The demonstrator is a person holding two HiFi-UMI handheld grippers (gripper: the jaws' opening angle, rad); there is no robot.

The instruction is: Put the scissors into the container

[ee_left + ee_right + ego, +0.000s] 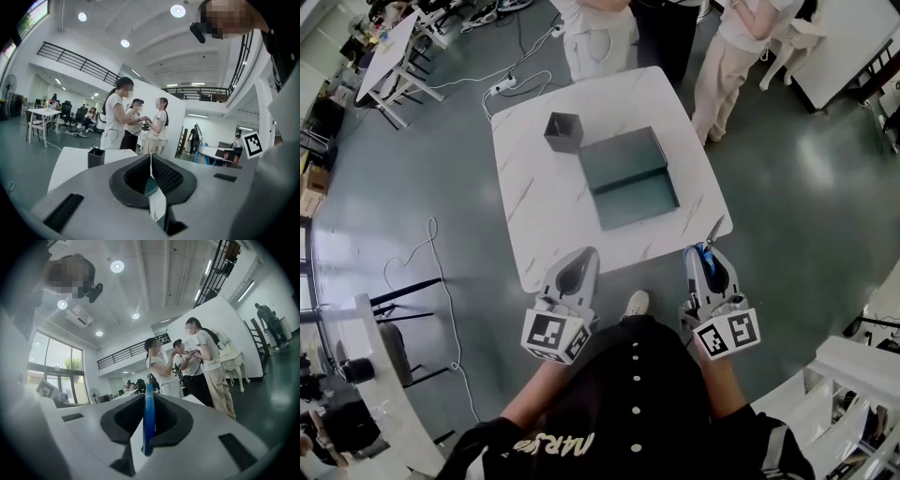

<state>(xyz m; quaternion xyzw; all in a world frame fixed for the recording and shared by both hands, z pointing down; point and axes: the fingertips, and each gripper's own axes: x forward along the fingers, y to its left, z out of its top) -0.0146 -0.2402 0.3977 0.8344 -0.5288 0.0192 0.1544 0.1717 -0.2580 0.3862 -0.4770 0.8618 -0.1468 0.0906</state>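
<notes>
In the head view a dark square container stands upright at the far left of the white marble table. My right gripper hovers at the table's near right corner, shut on blue-handled scissors whose blades point away toward the table. The blue handle sits edge-on between the pads in the right gripper view. My left gripper is at the near edge, shut with nothing in it. The left gripper view shows its tips together and the container ahead to the left.
An open teal box with its lid lies in the middle of the table, right of the container. Three people stand beyond the far edge. Cables and a power strip lie on the floor to the left. White desks flank the room.
</notes>
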